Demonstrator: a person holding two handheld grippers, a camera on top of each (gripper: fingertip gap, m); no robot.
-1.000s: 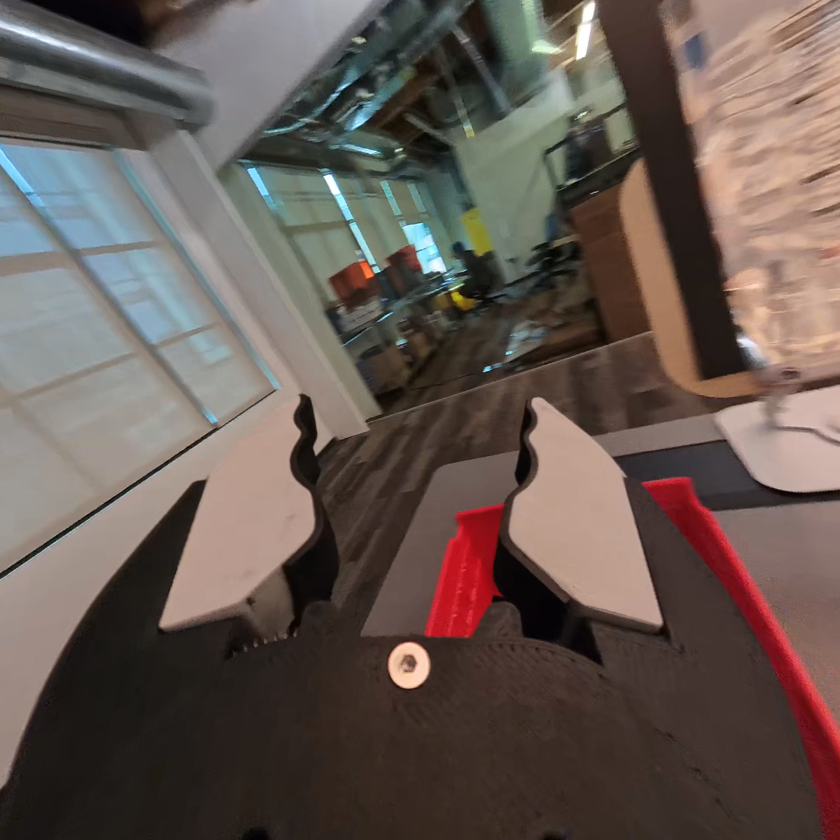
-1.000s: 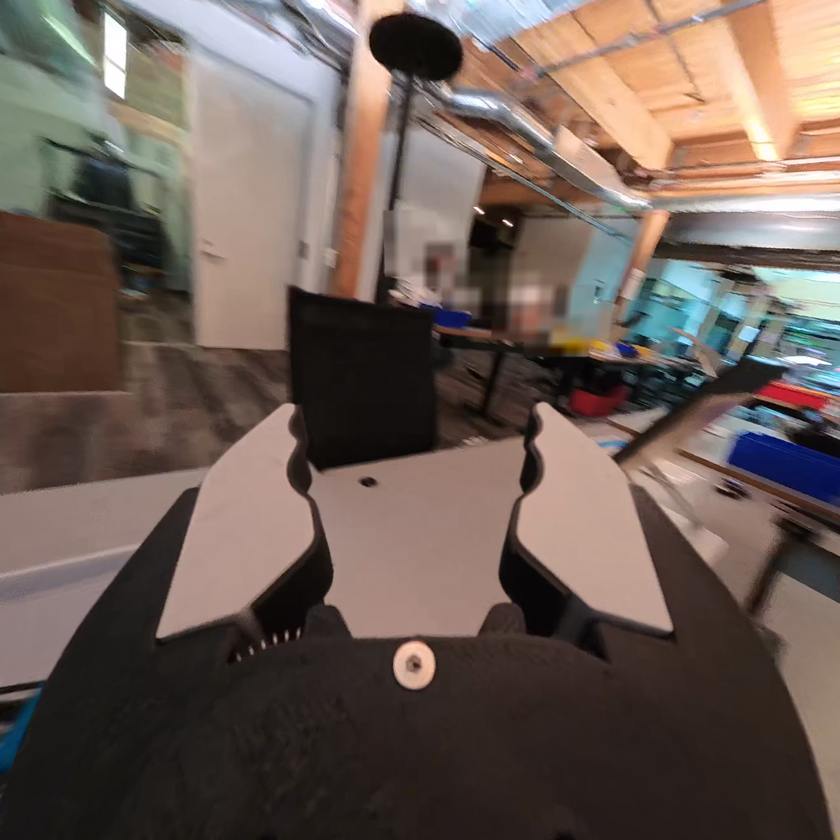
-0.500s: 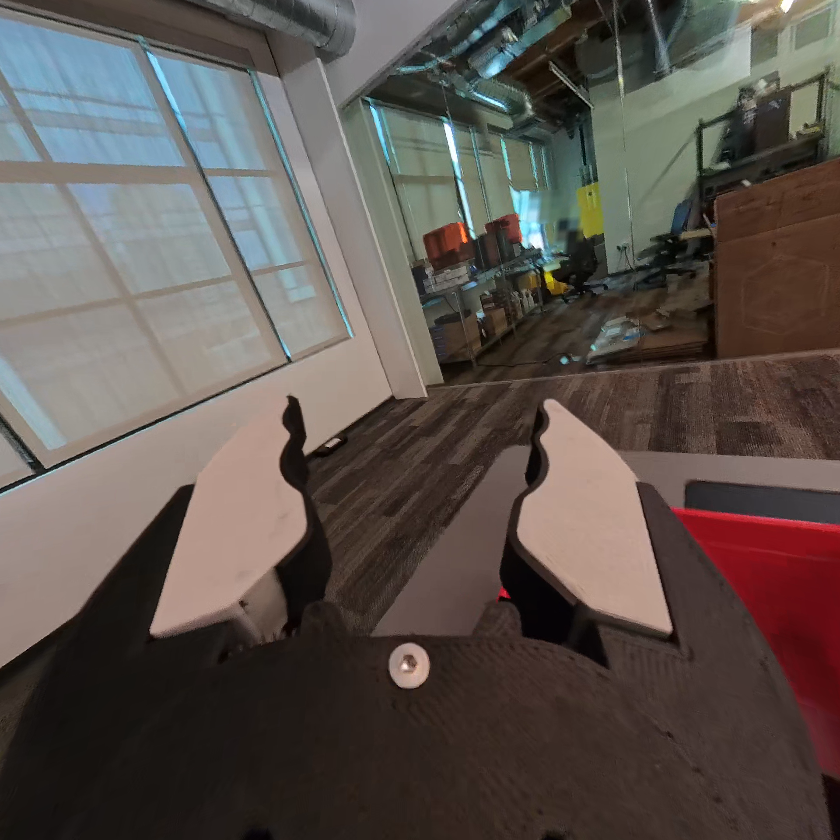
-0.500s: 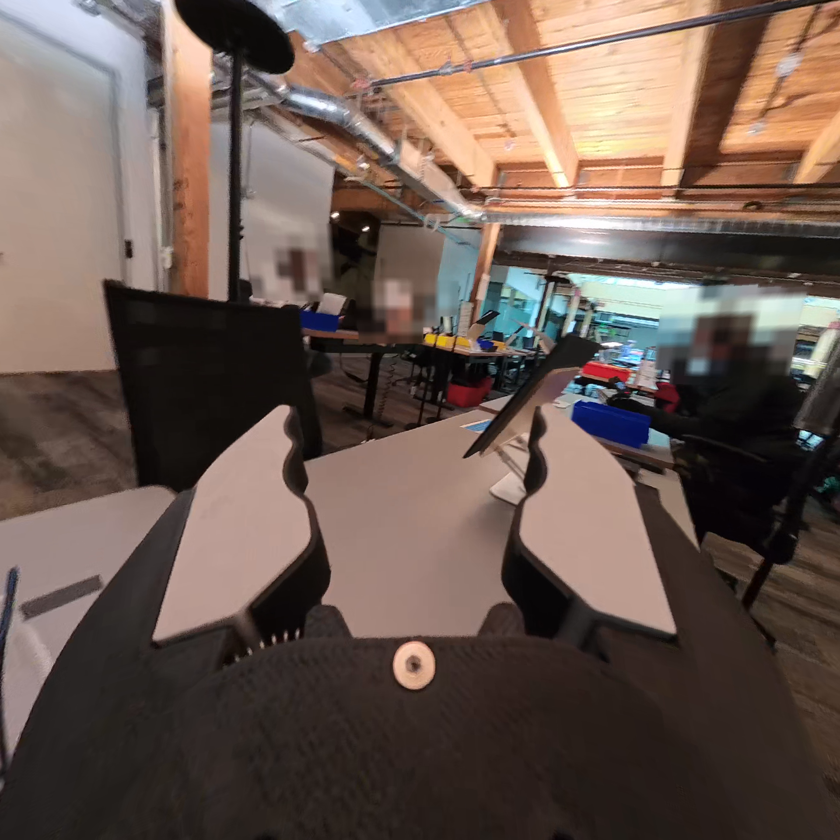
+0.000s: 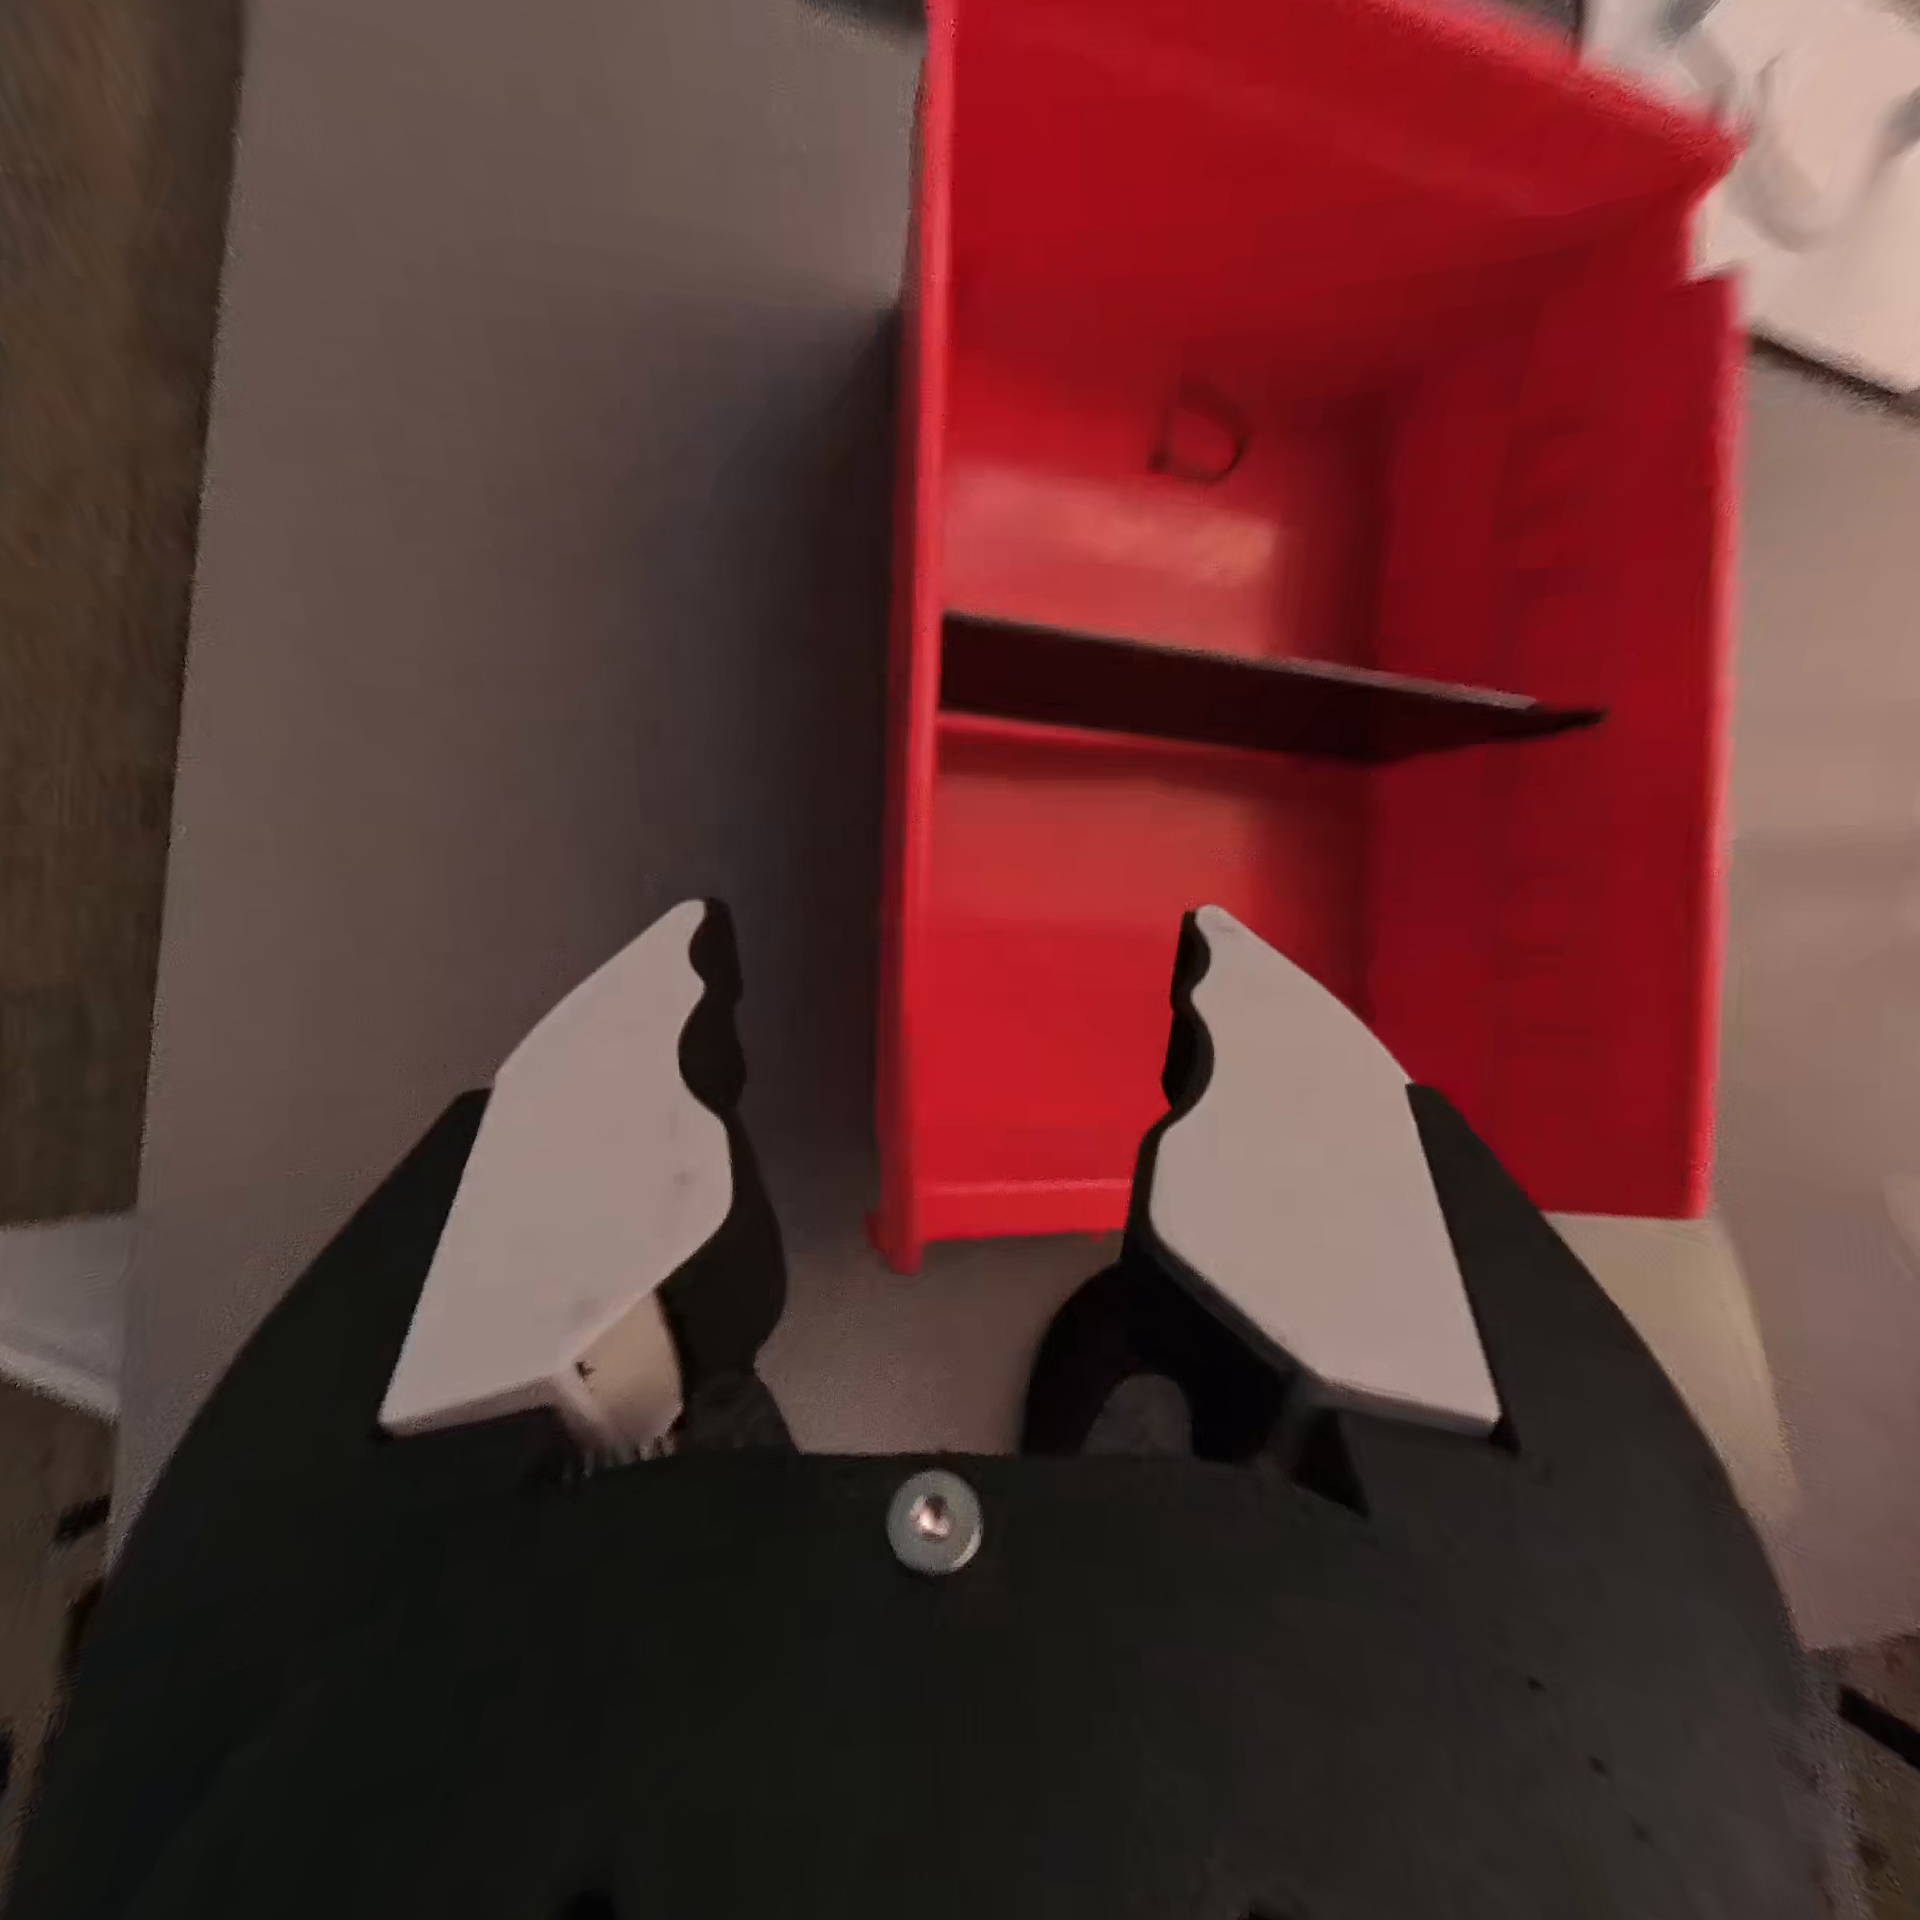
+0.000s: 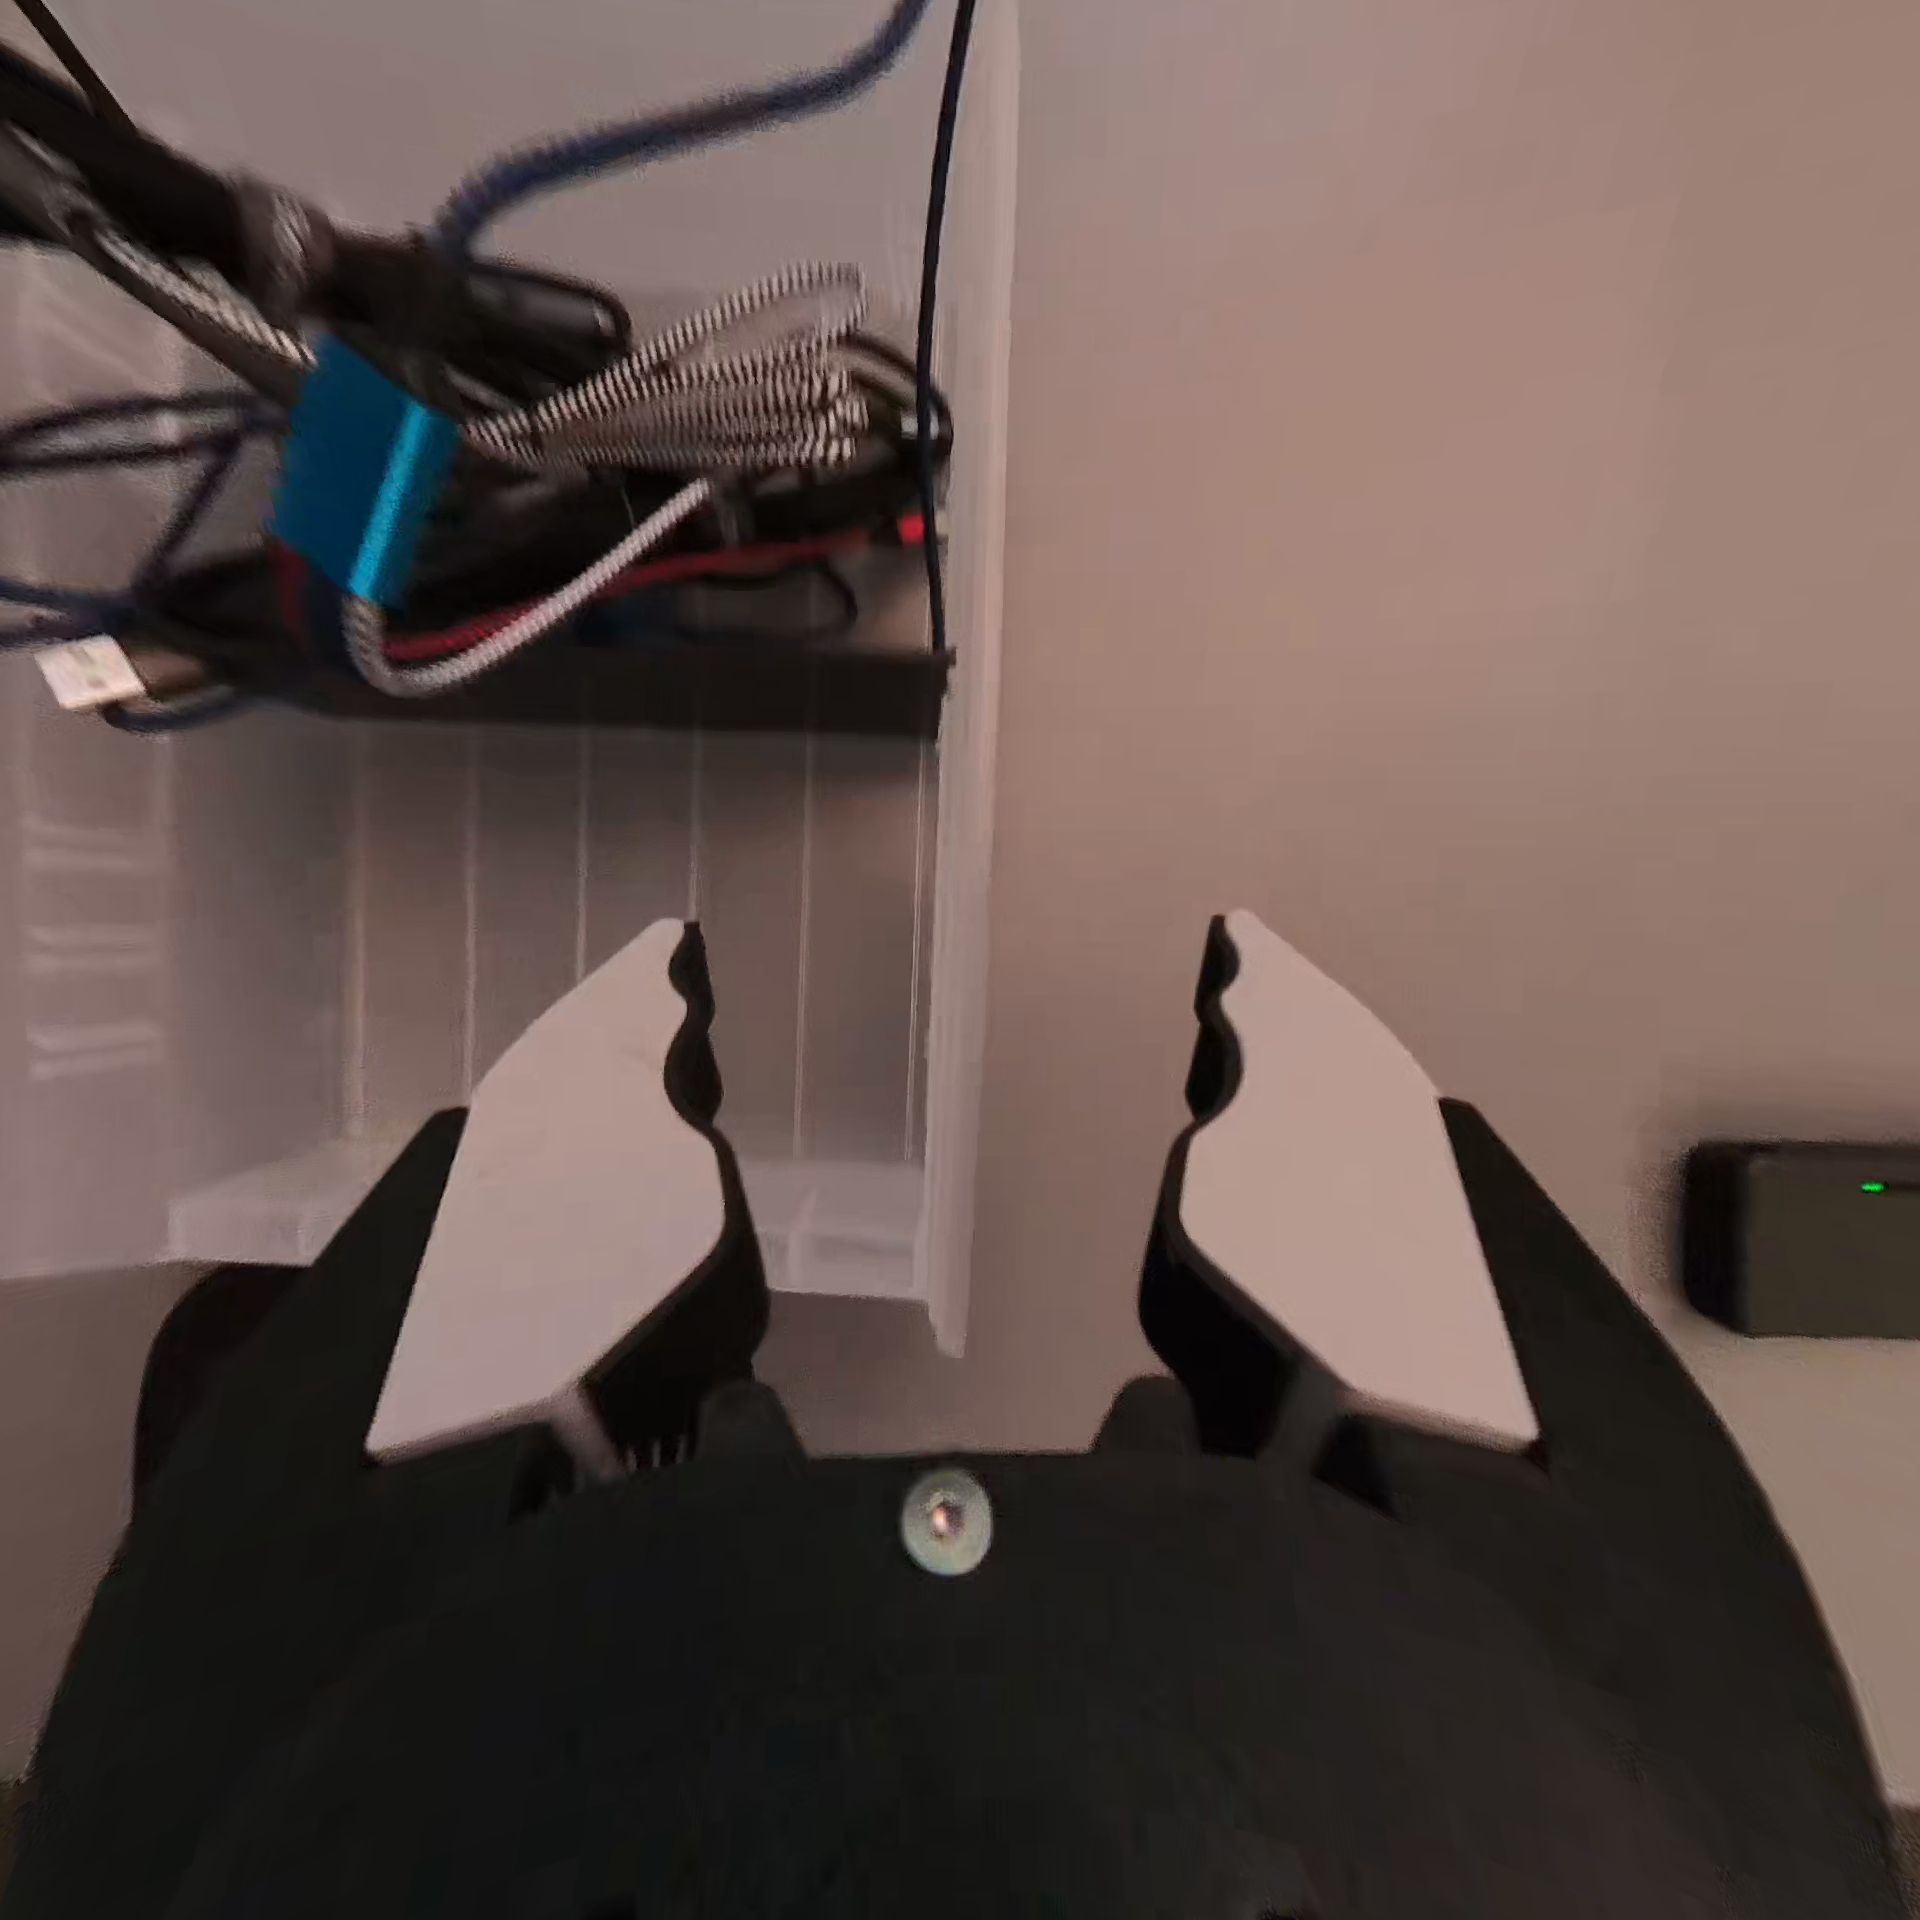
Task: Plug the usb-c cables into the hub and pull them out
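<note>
In the right wrist view a tangle of braided cables (image 6: 665,416) fills the far compartment of a clear plastic bin (image 6: 966,727), with a blue block (image 6: 358,483) among them. A dark box with a green light (image 6: 1808,1236) sits on the table at the right edge; it may be the hub. My right gripper (image 6: 951,940) is open and empty, above the bin's near right corner. My left gripper (image 5: 951,920) is open and empty, above the near left edge of a red bin (image 5: 1299,935).
The red bin has a black divider (image 5: 1247,691) across its middle and both compartments look empty. The grey table (image 5: 520,520) lies left of it, with dark floor (image 5: 94,623) beyond the table's left edge. White crumpled material (image 5: 1829,156) lies at the top right. About 85 cm separates my left fingertips from my right. The right tips stand about 7 cm off the blue block (image 6: 358,483).
Both grippers have tilted down from looking out across the room to looking straight down at the table. The red bin and the cable bin have come into view. Both stay open.
</note>
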